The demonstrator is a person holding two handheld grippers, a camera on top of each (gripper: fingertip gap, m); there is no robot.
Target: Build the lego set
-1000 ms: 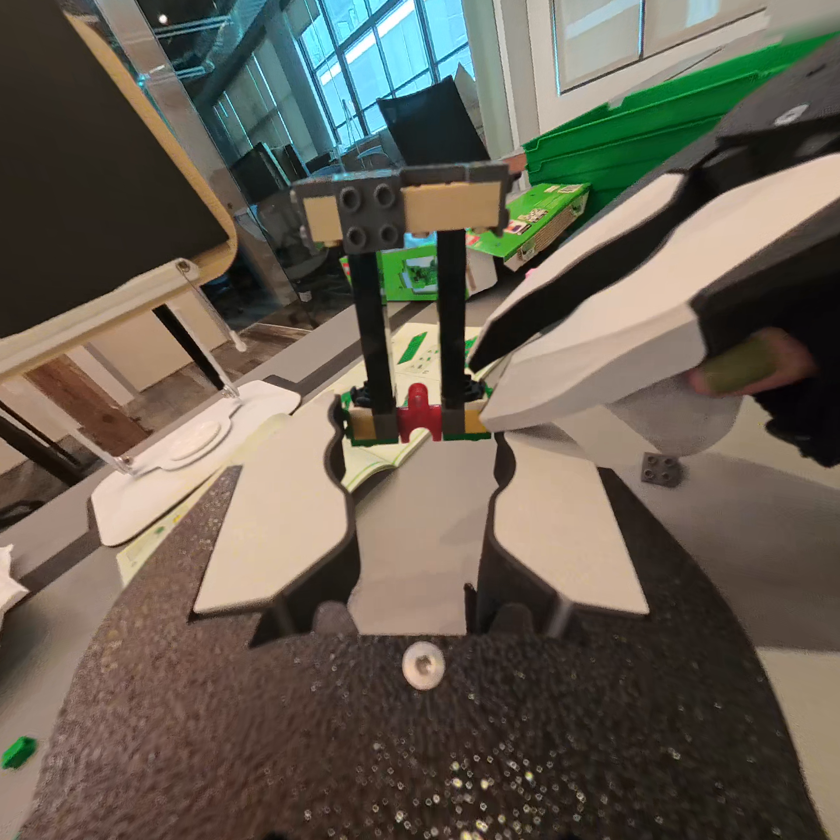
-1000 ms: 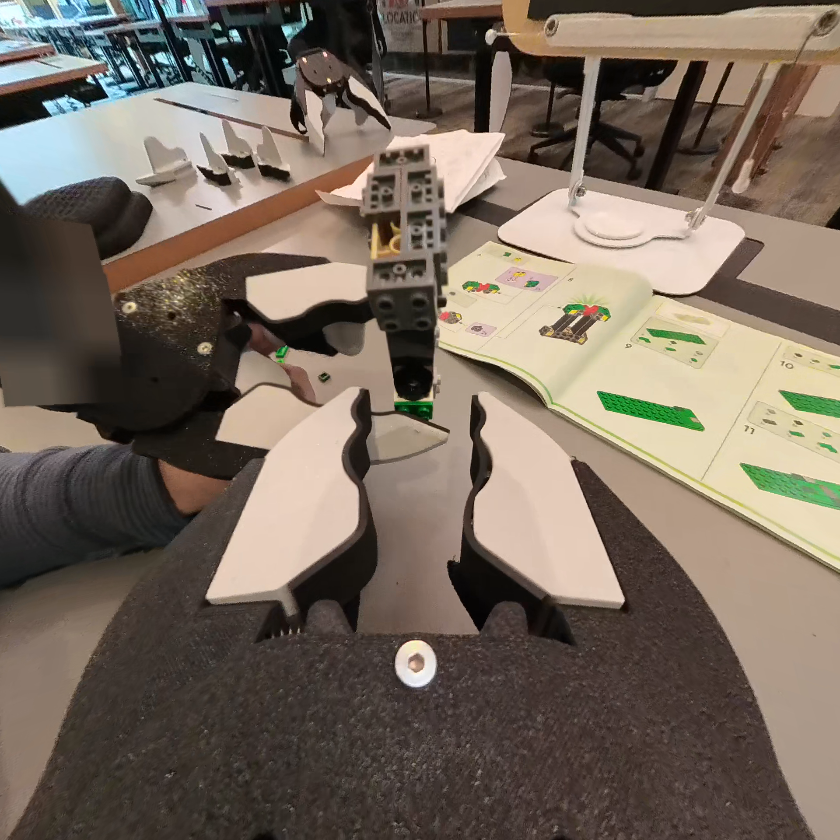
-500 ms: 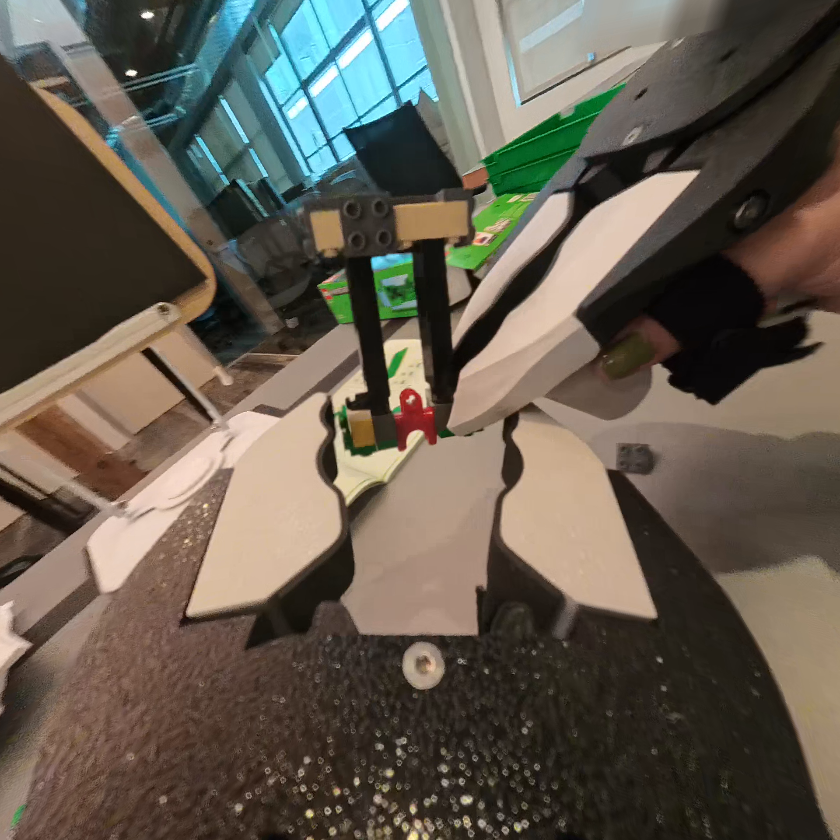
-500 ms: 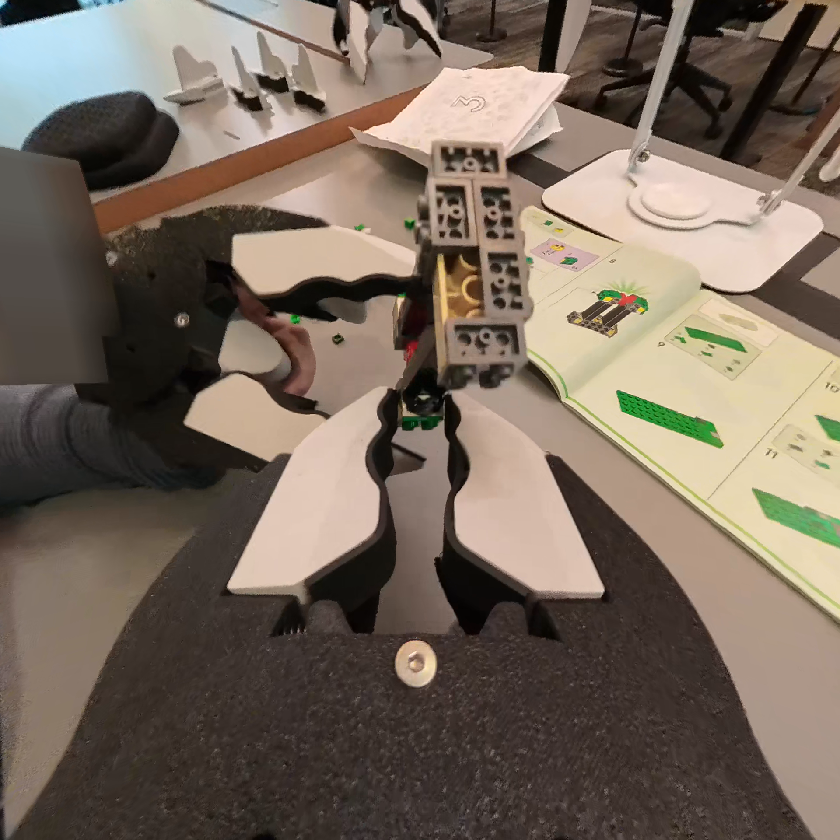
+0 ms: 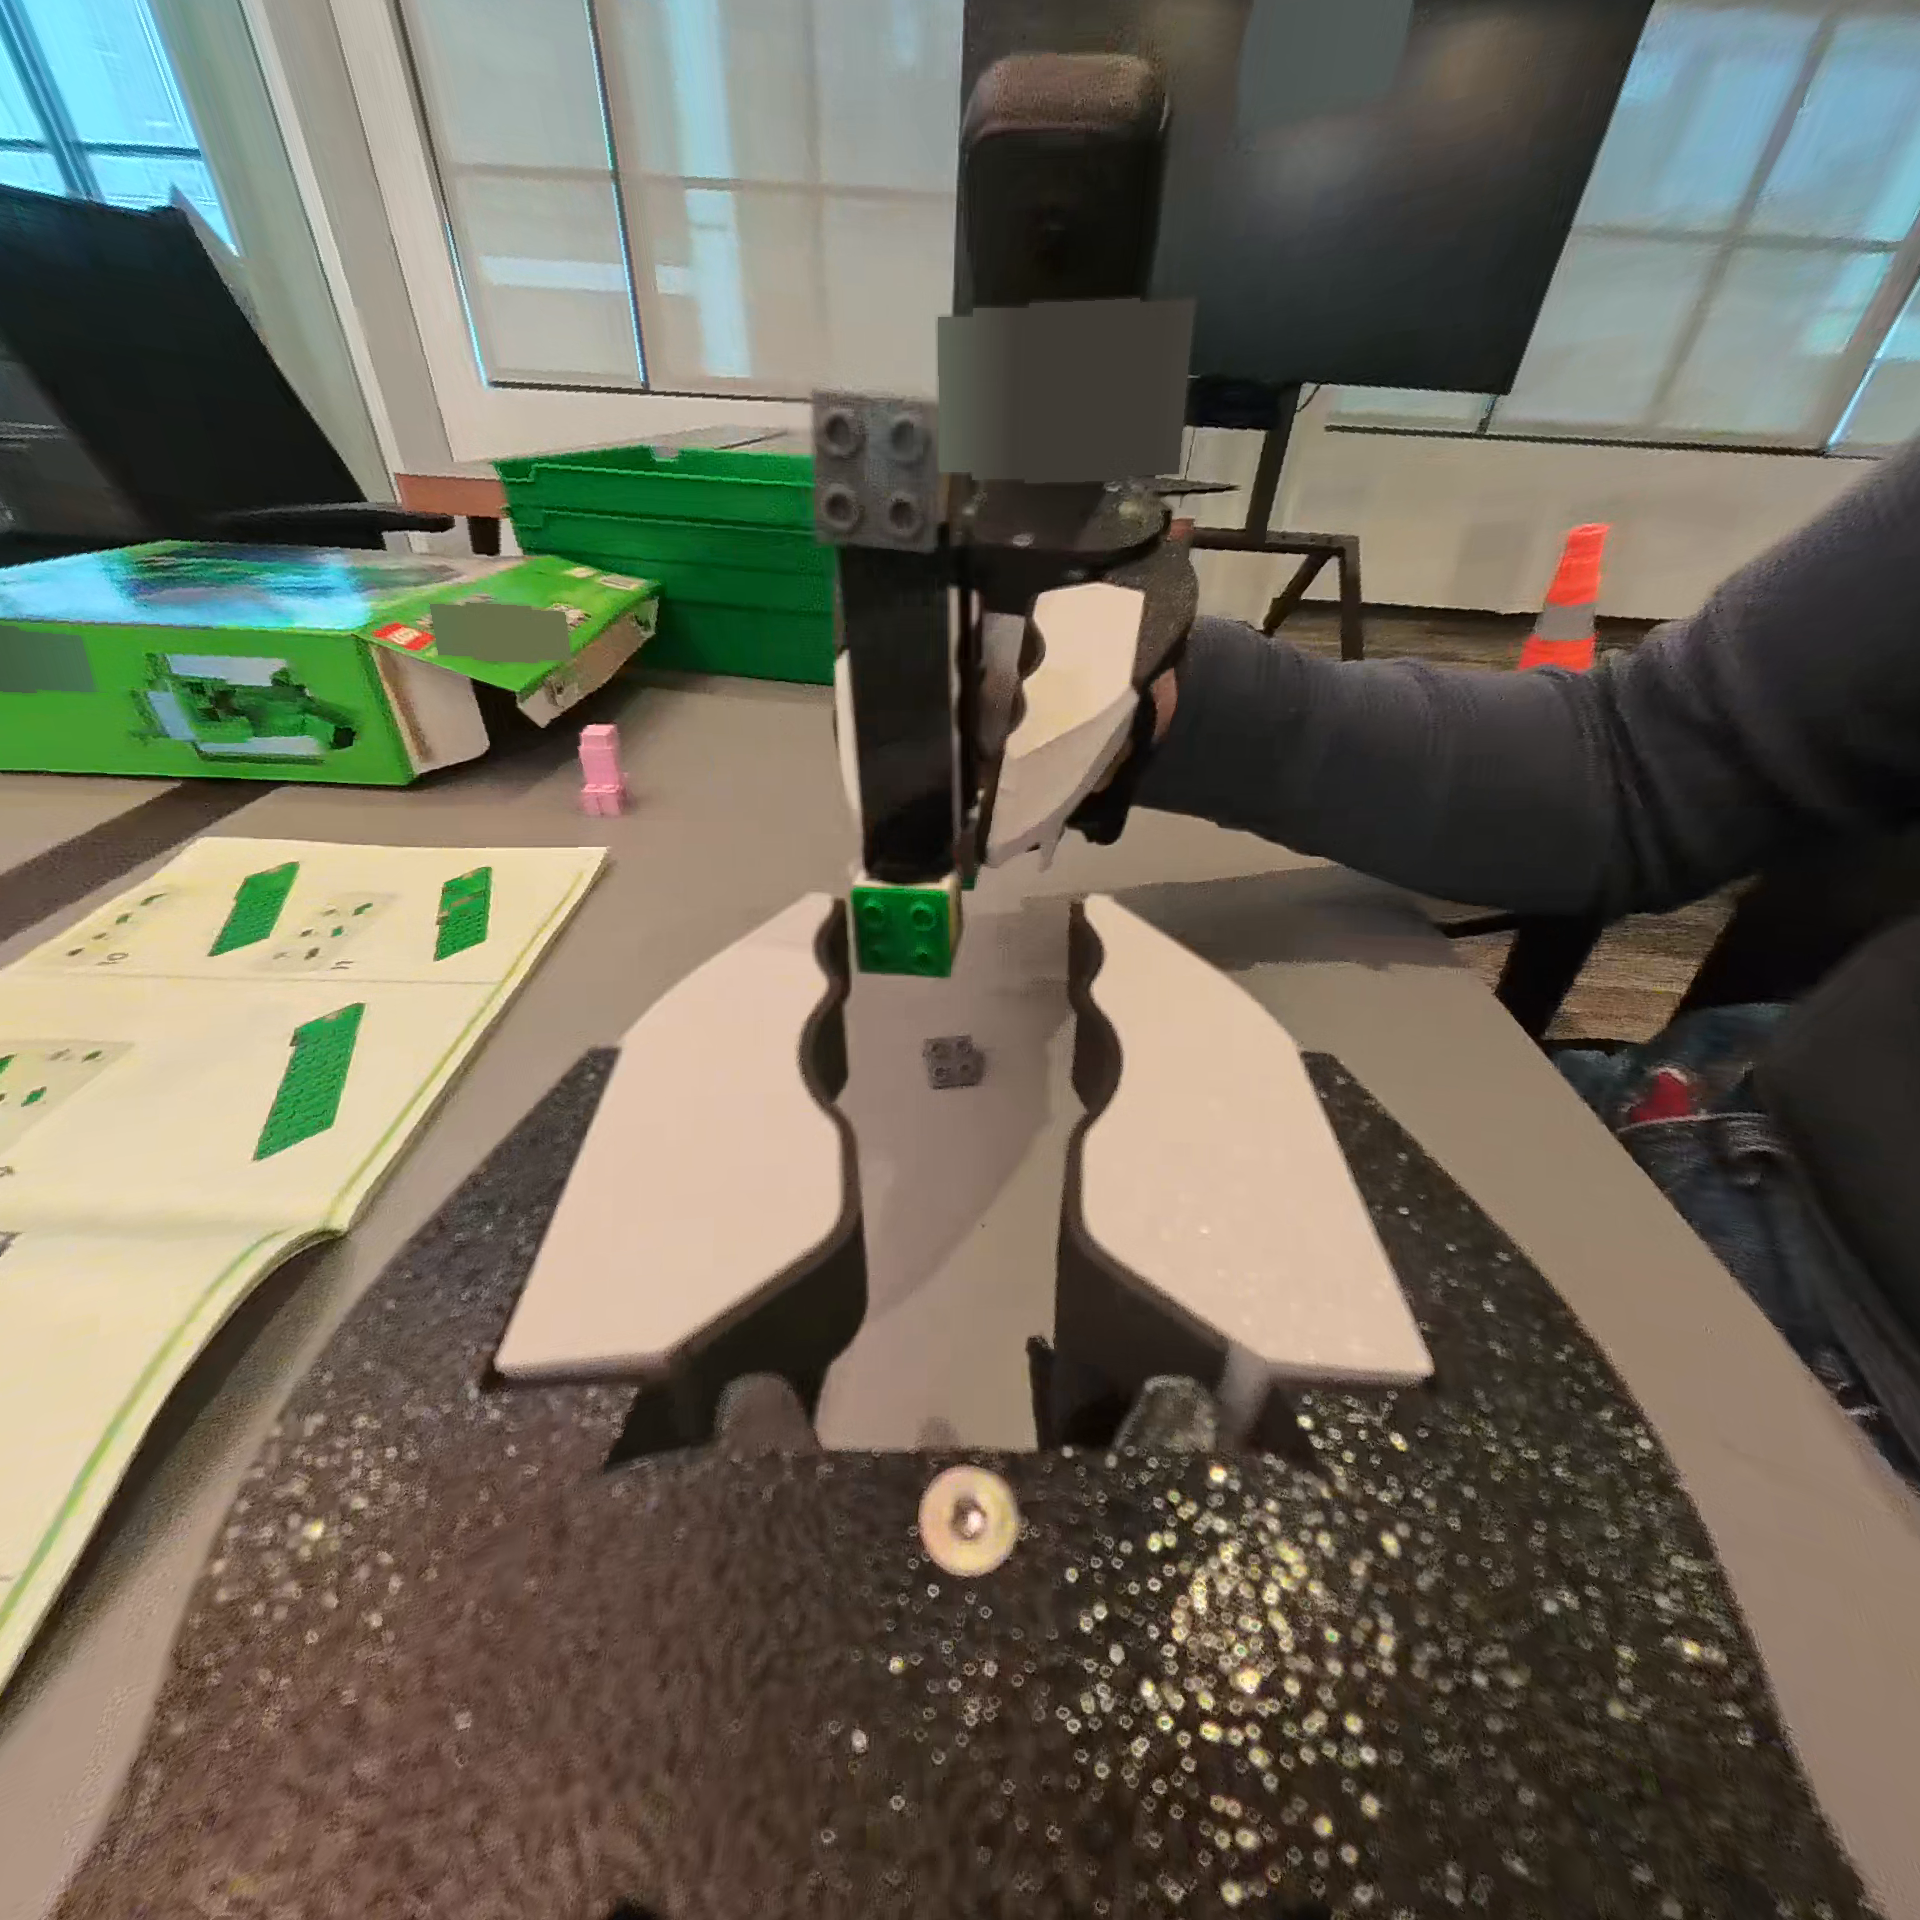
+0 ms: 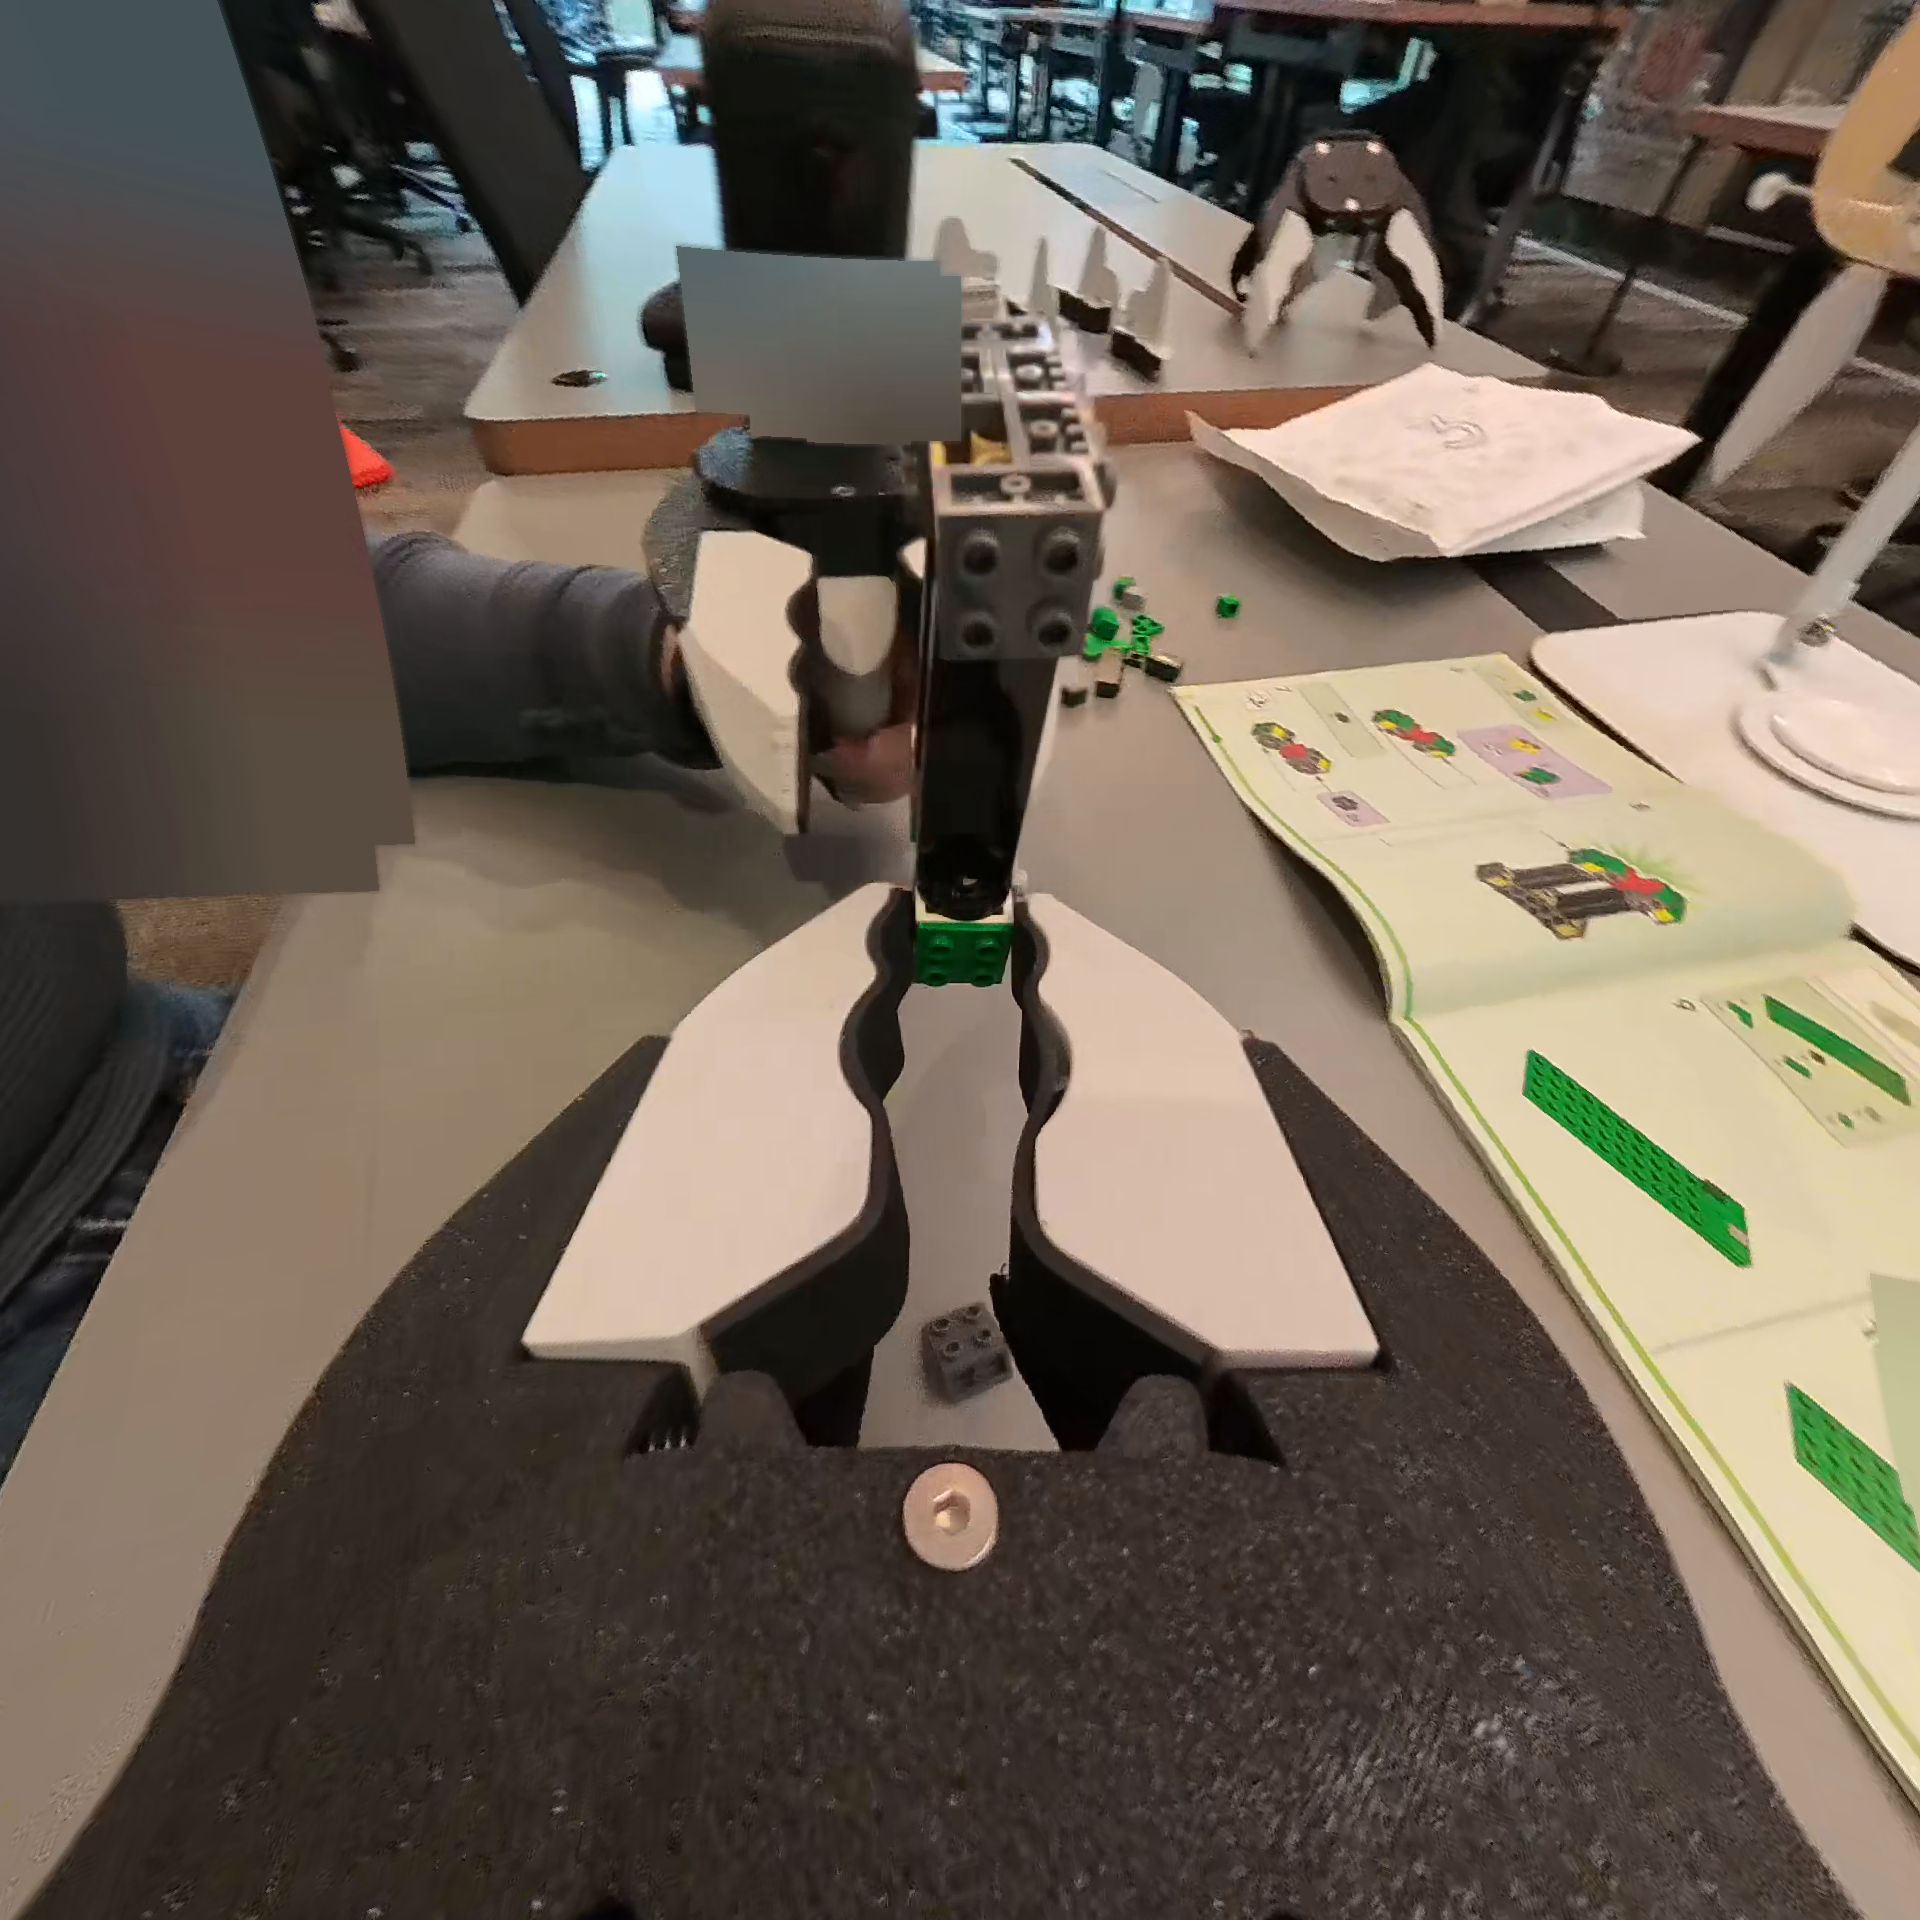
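The lego model (image 6: 1013,582) has a green base (image 6: 961,951), black columns and a grey studded top. My right gripper (image 6: 961,914) is shut on the green base and holds the model upright above the table. In the left wrist view the model (image 5: 899,707) stands just past my left gripper (image 5: 951,914), which is open, with the green base (image 5: 902,930) at its left fingertip. The right gripper (image 5: 1039,748) shows behind the model there. The left gripper (image 6: 800,727) shows beyond the model in the right wrist view. A loose small grey brick (image 5: 954,1062) lies on the table, also below my right fingers (image 6: 966,1345).
An open instruction booklet (image 5: 260,1039) (image 6: 1558,935) lies beside the model. A green box (image 5: 208,675), a pink figure (image 5: 601,769) and green bins (image 5: 675,540) stand behind. Loose small pieces (image 6: 1122,644), papers (image 6: 1434,457) and a white lamp base (image 6: 1818,727) lie farther off. A person's sleeve (image 5: 1455,769) crosses the right. My left and right fingertips are right by each other. My right gripper's tips are some 11 cm from the loose small grey brick (image 5: 954,1062). The right camera catches it too, in the right wrist view (image 6: 949,1342).
My right gripper closed from open onto the model's green base and now holds it. The left gripper swung round to the model's other side and stays open.
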